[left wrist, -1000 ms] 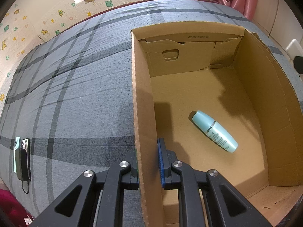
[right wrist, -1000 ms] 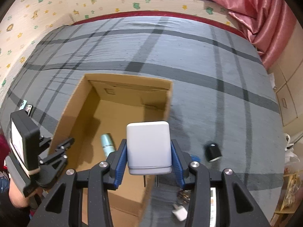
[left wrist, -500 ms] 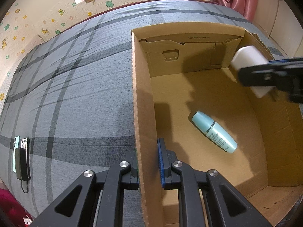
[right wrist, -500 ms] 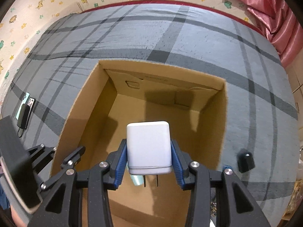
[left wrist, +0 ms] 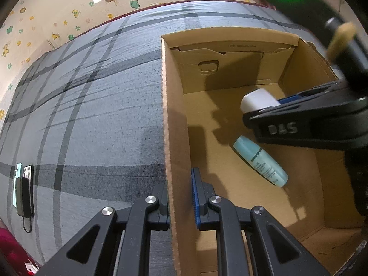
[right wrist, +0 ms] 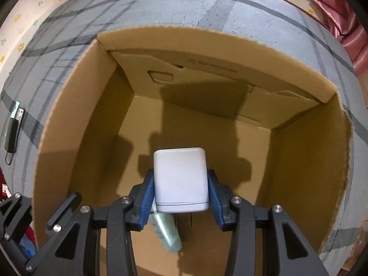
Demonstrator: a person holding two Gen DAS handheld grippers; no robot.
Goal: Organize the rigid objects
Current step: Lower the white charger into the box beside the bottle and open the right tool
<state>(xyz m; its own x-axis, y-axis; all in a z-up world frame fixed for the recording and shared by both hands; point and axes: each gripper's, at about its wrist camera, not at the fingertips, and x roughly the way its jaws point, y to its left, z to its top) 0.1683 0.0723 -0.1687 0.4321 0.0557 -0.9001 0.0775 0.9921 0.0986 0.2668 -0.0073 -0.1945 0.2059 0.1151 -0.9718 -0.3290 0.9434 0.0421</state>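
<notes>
One white charger block [right wrist: 180,179] sits clamped between the blue pads of the right gripper [right wrist: 181,189], its metal prongs pointing back toward the camera and its rounded body held inside the open cardboard box [right wrist: 76,105], above the box floor. From the left wrist view the same charger block [left wrist: 258,100] shows as a pale rounded end sticking out past the black finger marked with letters, over the middle of the box and clear of its walls. Just below it, lying flat on the box floor, is a pale teal bottle [left wrist: 261,161] with a dark band around its middle, tilted on a diagonal; in the right wrist view the bottle [right wrist: 166,232] peeks out under the charger between the fingers, though it is not touching them as far as can be seen. The left gripper [left wrist: 180,201] is clenched on the left wall of the box, one finger outside against the cloth side and the blue pad inside, pinching the cardboard edge. The box rests on a grey bedcover [left wrist: 92,115] crossed by dark plaid stripes. Well apart from the box, near the left edge of the bedcover, lie two phones and a dark power bank [left wrist: 24,193] with a short cable.
</notes>
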